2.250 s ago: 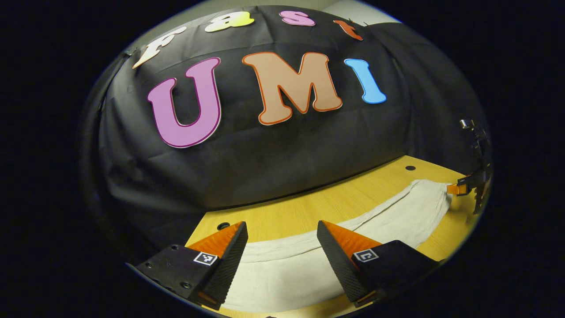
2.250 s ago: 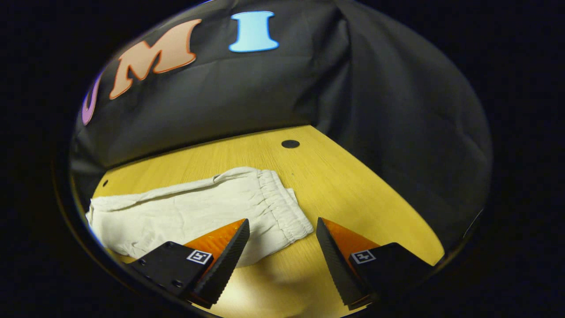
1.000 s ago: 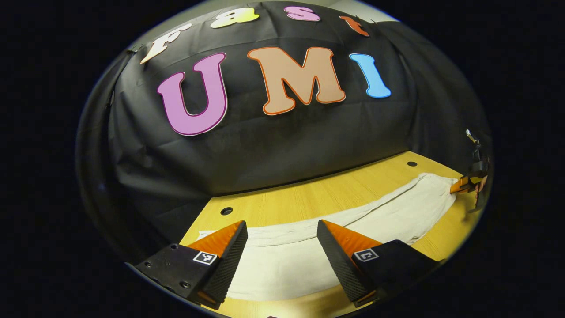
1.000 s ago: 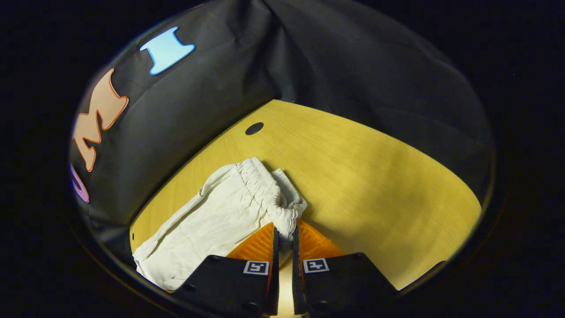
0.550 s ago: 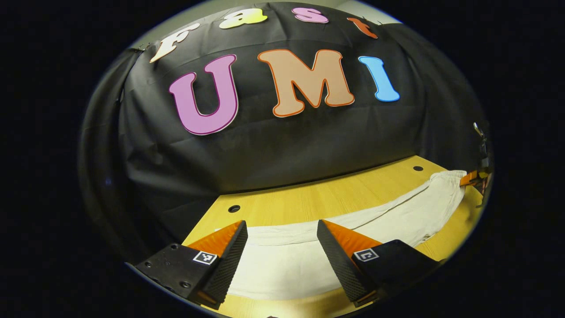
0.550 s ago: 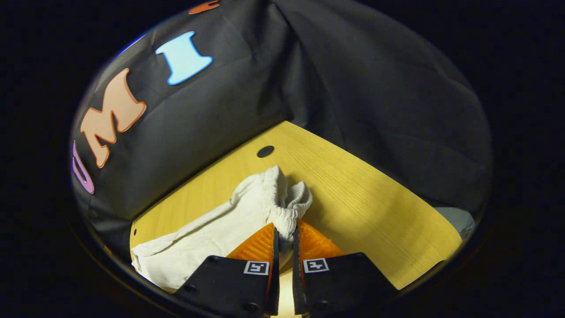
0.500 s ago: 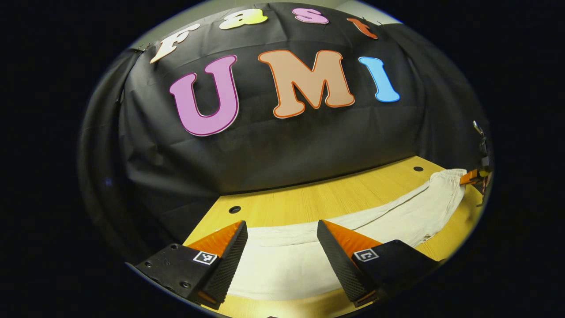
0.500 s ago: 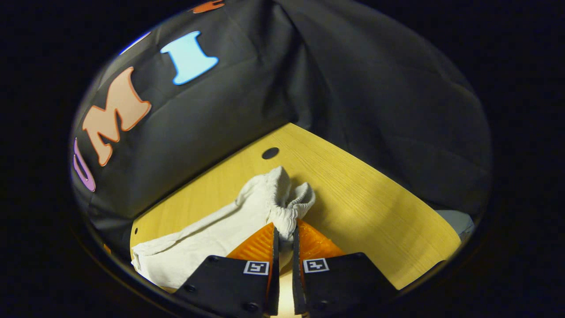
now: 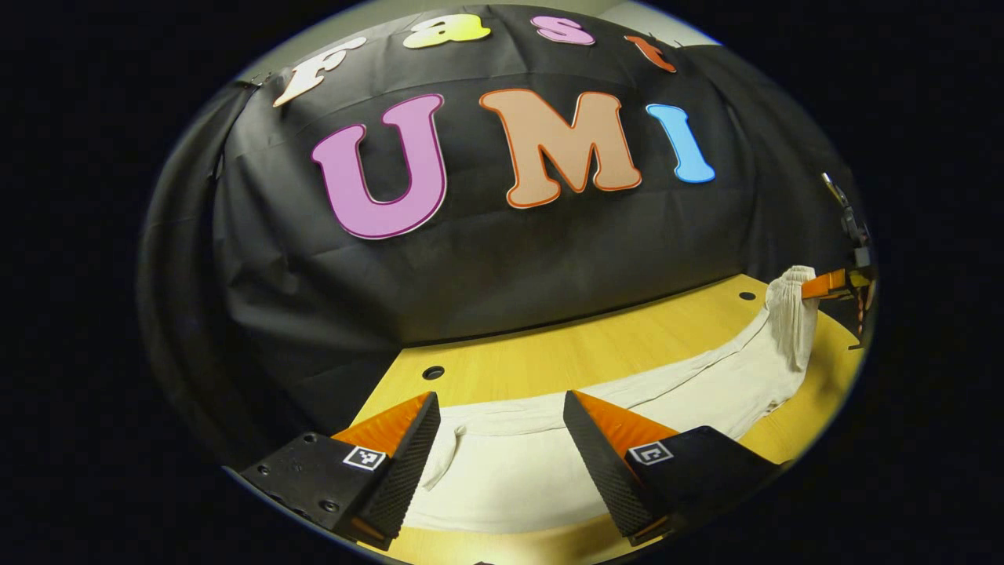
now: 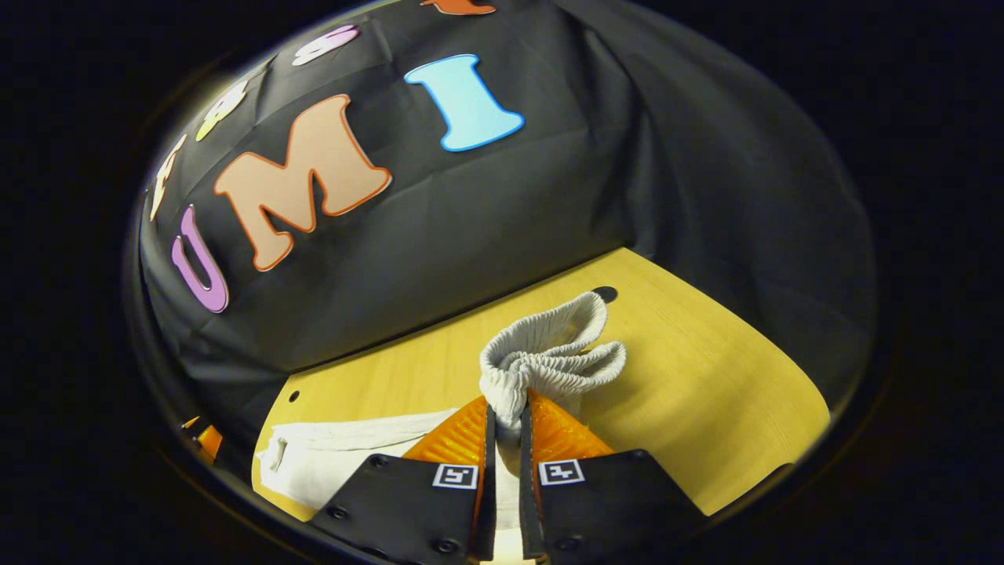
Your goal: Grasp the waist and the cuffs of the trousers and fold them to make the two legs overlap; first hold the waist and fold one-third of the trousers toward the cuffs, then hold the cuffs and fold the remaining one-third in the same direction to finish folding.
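Cream-white trousers (image 9: 549,463) lie stretched across the yellow wooden table (image 9: 580,353). In the left gripper view my left gripper (image 9: 502,435) hangs open just above the cuff end, its fingers on either side of the cloth and apart from it. The elastic waist (image 10: 549,353) is bunched up and raised off the table, with my right gripper (image 10: 503,420) shut on it. In the left gripper view the raised waist (image 9: 788,314) hangs at the far right from the right gripper (image 9: 820,286). The cuff end (image 10: 329,463) lies flat at the lower left of the right gripper view.
The black cloth wall (image 9: 510,259) closes off the table's far side and the right side. Small round holes (image 9: 432,372) (image 10: 605,294) sit in the tabletop near its far edge. Bare wood (image 10: 706,392) lies to the right of the waist.
The right gripper shut on the waist, then lifted it off the table and turned it toward the cuffs. The left gripper stayed open over the cuff end, drifting slightly.
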A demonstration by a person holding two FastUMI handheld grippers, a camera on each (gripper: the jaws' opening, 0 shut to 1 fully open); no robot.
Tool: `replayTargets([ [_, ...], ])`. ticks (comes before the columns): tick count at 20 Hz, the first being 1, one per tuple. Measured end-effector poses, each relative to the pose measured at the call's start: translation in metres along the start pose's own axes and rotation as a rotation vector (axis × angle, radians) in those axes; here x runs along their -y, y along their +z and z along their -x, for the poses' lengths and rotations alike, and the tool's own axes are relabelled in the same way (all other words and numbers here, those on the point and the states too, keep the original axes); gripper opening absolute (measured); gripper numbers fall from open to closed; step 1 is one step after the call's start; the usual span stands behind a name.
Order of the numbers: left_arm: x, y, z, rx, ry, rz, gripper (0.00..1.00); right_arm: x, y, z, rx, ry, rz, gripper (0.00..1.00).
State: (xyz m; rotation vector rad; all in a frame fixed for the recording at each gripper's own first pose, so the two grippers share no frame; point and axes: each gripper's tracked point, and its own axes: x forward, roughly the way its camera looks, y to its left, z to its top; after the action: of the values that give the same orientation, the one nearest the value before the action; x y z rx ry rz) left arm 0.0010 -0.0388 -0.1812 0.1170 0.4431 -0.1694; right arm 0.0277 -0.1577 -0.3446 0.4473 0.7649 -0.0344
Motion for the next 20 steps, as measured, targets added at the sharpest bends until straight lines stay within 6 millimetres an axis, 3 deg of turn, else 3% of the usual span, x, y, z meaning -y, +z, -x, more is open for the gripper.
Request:
replayTargets([
  [10, -0.058, -0.034, 0.006, -0.052, 0.030, 0.050, 0.96, 0.004, 0.013, 0.010, -0.021, 0.138, 0.067, 0.14],
  [15, -0.080, -0.049, 0.014, -0.071, 0.053, 0.059, 0.96, 0.004, 0.006, -0.002, -0.089, 0.194, 0.125, 0.14],
  [20, -0.104, -0.071, 0.024, -0.110, 0.090, 0.063, 0.96, 0.002, 0.015, 0.002, -0.164, 0.250, 0.169, 0.14],
])
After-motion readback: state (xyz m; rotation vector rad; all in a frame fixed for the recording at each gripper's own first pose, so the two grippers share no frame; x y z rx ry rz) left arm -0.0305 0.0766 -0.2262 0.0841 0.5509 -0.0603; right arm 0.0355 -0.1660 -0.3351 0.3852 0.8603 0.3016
